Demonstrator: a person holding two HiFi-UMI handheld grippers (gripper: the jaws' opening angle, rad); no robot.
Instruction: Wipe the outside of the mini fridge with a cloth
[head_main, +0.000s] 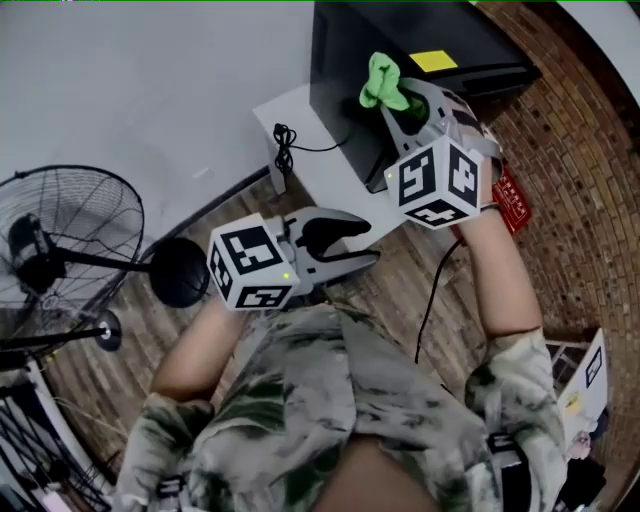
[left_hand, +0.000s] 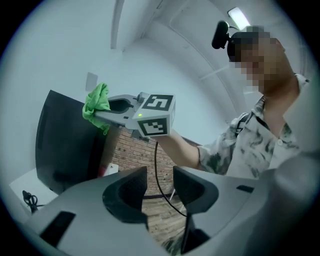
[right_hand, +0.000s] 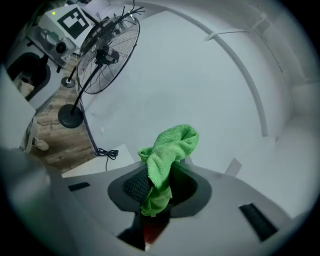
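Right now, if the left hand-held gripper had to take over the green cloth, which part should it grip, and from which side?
Probably the bunched end of the green cloth that sticks out past the tips of the right hand-held gripper, which is shut on its middle. The left hand-held gripper, open and empty, should come from the tip side: only that fold stands free.
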